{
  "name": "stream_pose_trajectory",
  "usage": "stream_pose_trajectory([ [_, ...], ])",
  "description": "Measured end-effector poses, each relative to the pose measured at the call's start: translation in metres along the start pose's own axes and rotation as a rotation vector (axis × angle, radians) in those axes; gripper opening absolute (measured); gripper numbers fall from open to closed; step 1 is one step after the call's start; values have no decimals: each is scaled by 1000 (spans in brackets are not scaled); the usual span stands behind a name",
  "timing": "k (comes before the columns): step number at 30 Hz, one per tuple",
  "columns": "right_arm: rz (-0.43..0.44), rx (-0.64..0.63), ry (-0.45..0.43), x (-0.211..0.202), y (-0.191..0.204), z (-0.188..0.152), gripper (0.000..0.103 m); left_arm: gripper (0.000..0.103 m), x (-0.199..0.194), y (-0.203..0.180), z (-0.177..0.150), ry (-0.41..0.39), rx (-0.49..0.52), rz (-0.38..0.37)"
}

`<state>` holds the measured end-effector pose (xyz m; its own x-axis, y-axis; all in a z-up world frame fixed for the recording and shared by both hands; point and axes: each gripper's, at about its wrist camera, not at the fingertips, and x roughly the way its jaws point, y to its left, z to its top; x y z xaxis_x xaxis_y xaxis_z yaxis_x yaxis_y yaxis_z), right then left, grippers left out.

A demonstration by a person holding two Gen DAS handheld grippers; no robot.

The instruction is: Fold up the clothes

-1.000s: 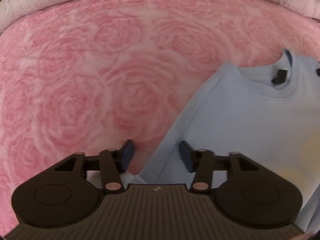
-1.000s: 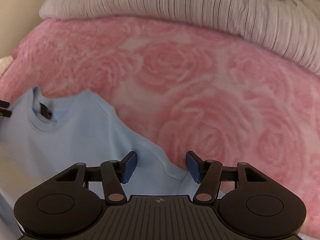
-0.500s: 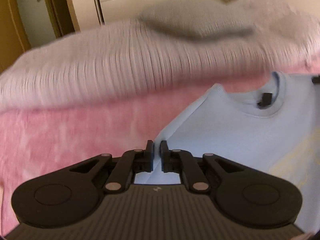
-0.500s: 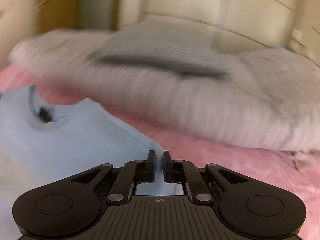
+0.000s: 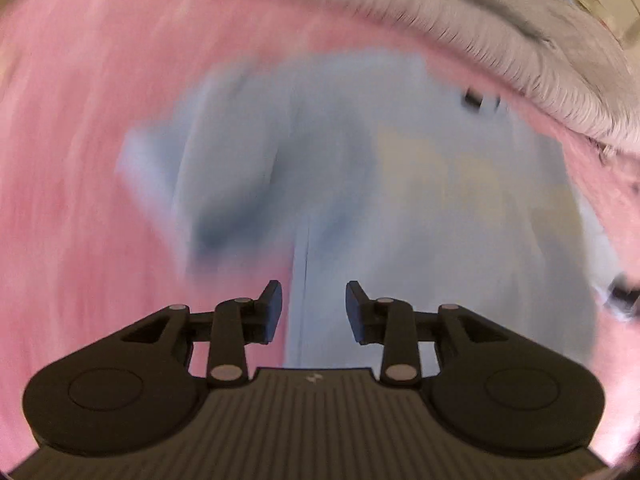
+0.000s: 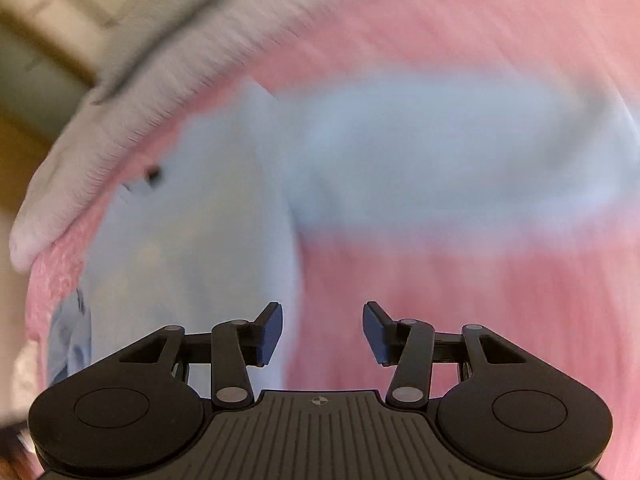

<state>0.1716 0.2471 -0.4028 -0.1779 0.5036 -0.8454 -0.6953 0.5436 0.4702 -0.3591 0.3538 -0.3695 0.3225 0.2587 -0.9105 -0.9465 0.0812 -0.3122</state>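
Over the bed, both claws are held open above a light blue sweatshirt [image 5: 400, 184].

On the pink blanket [image 5: 100, 160] the sweatshirt is spread, one sleeve [image 6: 460, 148] lying out sideways in the right wrist view. The left claw [image 5: 314, 312] is parted wide with nothing between its fingers, above the garment's edge. The right claw [image 6: 322, 332] is likewise spread and empty, over the blanket just beside the sweatshirt. A dark neck label [image 6: 152, 174] is seen, too blurred to be read. A grey ribbed cover [image 5: 500, 40] borders the blanket.
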Motion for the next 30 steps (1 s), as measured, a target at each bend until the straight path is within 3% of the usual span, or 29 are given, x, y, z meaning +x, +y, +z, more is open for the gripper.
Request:
stream_pose_trajectory([
  [3, 25, 345, 62, -17, -45, -68, 49, 32, -5, 22, -60, 67, -210, -50],
  [5, 67, 565, 70, -26, -64, -105, 49, 33, -1, 29, -77, 65, -280, -61],
  [9, 140, 799, 64, -27, -74, -147, 49, 36, 9, 31, -92, 11, -350, -84],
  [10, 148, 833, 65, -26, -75, -153, 49, 26, 11, 30, -94, -7, -361, -92],
  [11, 159, 868, 59, -24, -74, -157, 49, 7, 12, 27, -91, -3, -332, -103],
  [12, 169, 902, 53, -23, -73, -161, 49, 6, 12, 23, -87, 4, -297, -116],
  [15, 189, 942, 26, -22, -70, -168, 49, 6, -16, 18, -68, -62, -207, -160],
  [18, 210, 897, 19, -24, -63, -172, 49, 6, -38, 27, -40, -146, -132, -104],
  [24, 251, 772, 73, 0, -29, -184, 49, 8, -28, 71, 4, -152, -53, 61],
  [28, 315, 755, 81, 23, -10, -190, 49, 8, -5, 69, -2, -112, 13, 118],
  [30, 326, 708, 87, 31, 2, -192, 49, 8, 0, 71, -6, -107, -7, 116],
])
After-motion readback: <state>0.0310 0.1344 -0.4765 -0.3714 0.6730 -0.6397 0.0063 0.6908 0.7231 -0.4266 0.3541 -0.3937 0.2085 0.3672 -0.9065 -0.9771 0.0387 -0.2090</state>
